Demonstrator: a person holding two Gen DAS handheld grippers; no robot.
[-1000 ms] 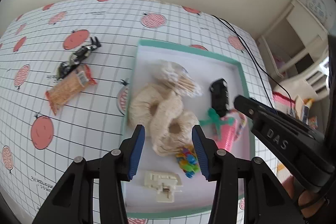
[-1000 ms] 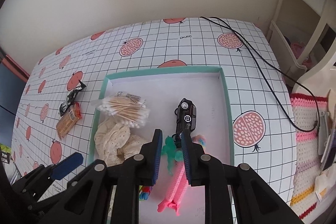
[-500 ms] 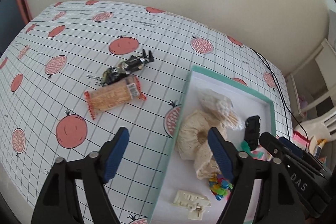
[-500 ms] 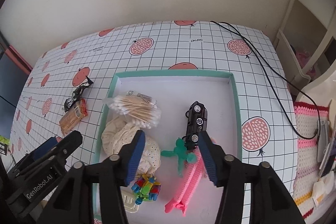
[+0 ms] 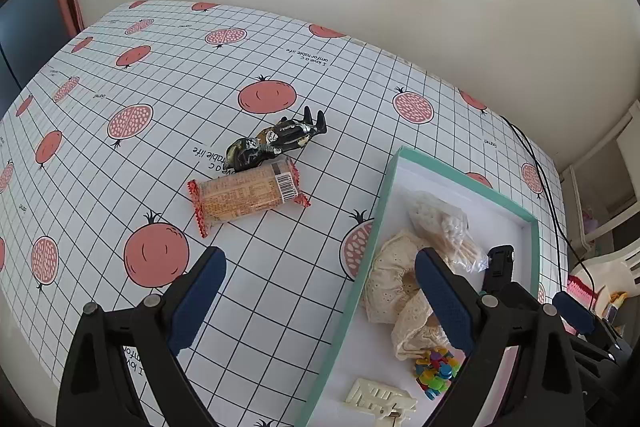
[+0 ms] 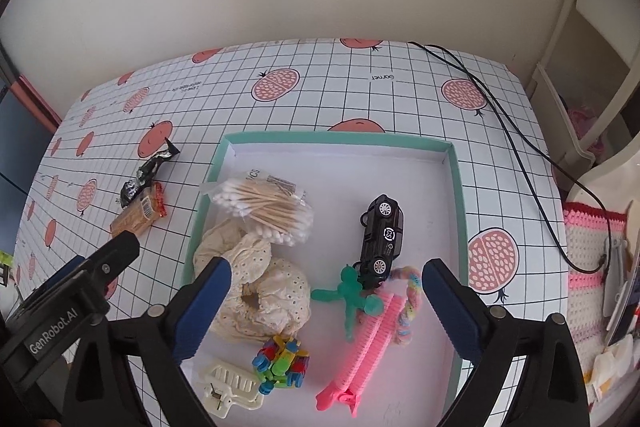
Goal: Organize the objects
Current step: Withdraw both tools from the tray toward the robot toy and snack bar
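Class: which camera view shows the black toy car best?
The right wrist view. There the black toy car lies on its side in the tray, fully visible. In the left wrist view only its end shows behind a gripper finger.

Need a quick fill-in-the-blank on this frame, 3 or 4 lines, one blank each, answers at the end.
1. Both the left gripper and the right gripper are empty, with jaws ____.
2. The snack packet lies ____ the teal-rimmed tray, on the tablecloth.
3. The black toy car lies on its ____ in the tray.
4. The bag of cotton swabs partly rests on the cream ____.

Answers: open; outside; side; scrunchies
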